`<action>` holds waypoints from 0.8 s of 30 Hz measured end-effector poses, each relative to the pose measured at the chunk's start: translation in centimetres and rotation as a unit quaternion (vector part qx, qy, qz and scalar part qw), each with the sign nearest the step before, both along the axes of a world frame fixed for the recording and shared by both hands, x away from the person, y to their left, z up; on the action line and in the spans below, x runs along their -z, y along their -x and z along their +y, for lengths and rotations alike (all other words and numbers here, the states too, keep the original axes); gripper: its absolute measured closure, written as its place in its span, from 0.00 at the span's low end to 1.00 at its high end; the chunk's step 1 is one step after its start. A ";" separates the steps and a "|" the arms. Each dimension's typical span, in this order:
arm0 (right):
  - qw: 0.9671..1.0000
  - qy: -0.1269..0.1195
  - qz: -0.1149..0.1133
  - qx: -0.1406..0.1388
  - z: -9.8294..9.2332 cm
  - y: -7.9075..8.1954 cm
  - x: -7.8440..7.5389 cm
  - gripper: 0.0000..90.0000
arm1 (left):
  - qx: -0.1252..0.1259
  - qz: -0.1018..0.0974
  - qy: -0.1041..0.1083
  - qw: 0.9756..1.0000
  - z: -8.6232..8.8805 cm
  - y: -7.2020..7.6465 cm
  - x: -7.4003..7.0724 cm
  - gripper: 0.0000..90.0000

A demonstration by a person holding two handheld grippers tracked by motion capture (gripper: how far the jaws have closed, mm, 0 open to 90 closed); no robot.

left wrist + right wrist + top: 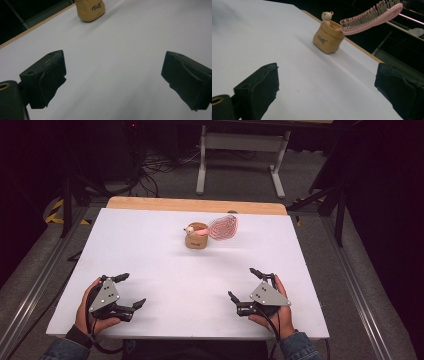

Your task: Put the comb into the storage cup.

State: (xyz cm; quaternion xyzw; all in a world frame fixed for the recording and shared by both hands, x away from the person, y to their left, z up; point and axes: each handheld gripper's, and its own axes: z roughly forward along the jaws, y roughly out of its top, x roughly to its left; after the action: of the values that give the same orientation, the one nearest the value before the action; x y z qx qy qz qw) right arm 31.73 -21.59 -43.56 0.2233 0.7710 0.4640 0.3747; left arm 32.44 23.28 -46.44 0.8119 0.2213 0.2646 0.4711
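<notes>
Well back from the near edge, toward the far edge and about midway between the left and right edges, a small tan holder (196, 236) stands upright on the white surface (150, 255). A pink hairbrush (222, 227) sits in it handle-down, its oval bristled head leaning out past the holder's rim toward the right and far side, clear of the surface. In the right gripper view a little bear figure (326, 16) peeks up at the holder's rim beside the brush handle, and dark lettering shows on the holder's side. Both hands rest close to the near edge, well apart from the holder. The left gripper (126, 291) lies near the near left corner with its two black jaws spread wide and nothing between them; the left gripper view shows bare white surface in the gap. The right gripper (243, 284) lies near the near right corner, its jaws likewise spread wide and holding nothing, pointed toward the holder.
</notes>
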 end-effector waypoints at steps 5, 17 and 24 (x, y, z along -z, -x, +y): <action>1.000 0.007 0.005 0.010 -0.9 -0.1 0.8 0.07 | 0.003 0.002 0.000 1.000 0.0 0.0 0.0 0.07; 0.998 0.017 0.046 0.042 -3.7 0.8 2.9 0.07 | 0.005 0.003 0.011 1.000 0.1 0.0 -0.1 0.07; 0.998 0.000 0.046 0.053 -4.5 0.7 2.7 0.07 | 0.008 0.001 0.011 1.000 0.0 -0.1 0.1 0.06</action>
State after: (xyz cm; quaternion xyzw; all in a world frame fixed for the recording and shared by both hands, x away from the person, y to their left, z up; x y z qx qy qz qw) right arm 31.03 -26.14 -46.30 0.2850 0.7743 0.4326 0.3635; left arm 32.53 23.24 -46.49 0.8085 0.2185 0.2574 0.4820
